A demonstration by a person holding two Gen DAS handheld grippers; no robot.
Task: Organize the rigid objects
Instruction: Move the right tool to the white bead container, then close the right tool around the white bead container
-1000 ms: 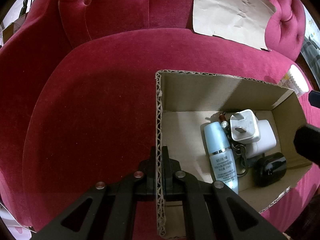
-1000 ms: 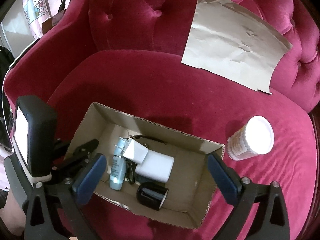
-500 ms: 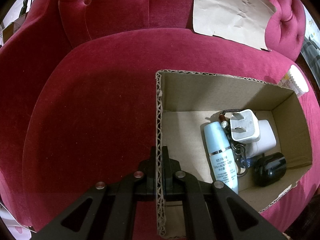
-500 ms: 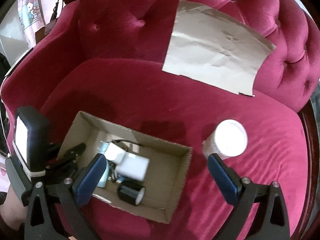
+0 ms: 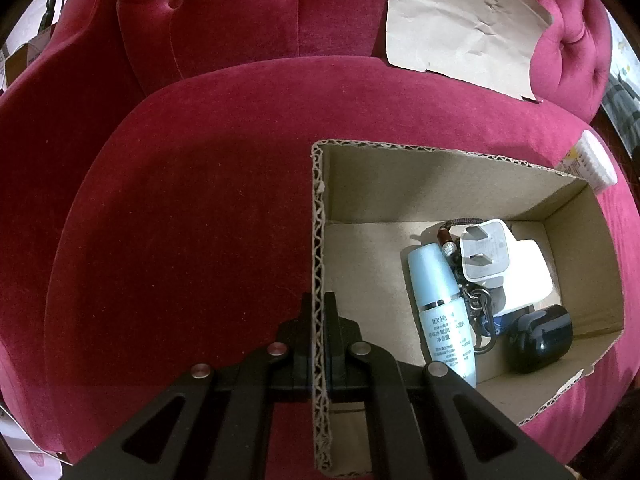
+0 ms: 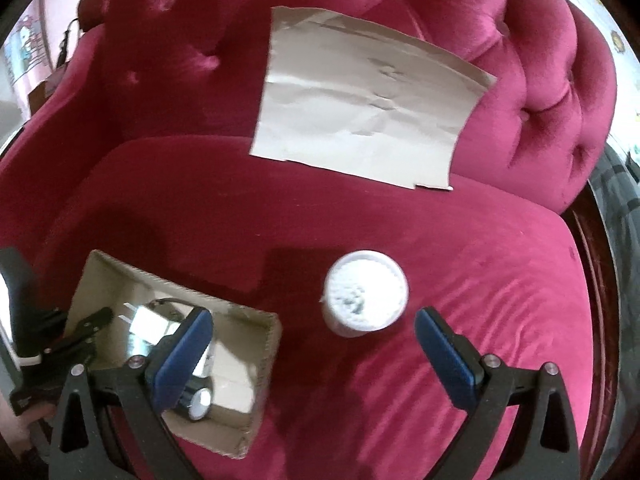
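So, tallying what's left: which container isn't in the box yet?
The white-lidded jar, upright on the sofa cushion beside the cardboard box; the others lie inside.

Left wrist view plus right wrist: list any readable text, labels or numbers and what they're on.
Blue bottle in the cardboard box: white Chinese print on the lower body, too small to read reliably.
White-lidded jar on the sofa: yellow label markings, illegible; its lid in the right wrist view is blurred.
White charger: faint print on the plug face, unreadable.
Nothing else carries text.
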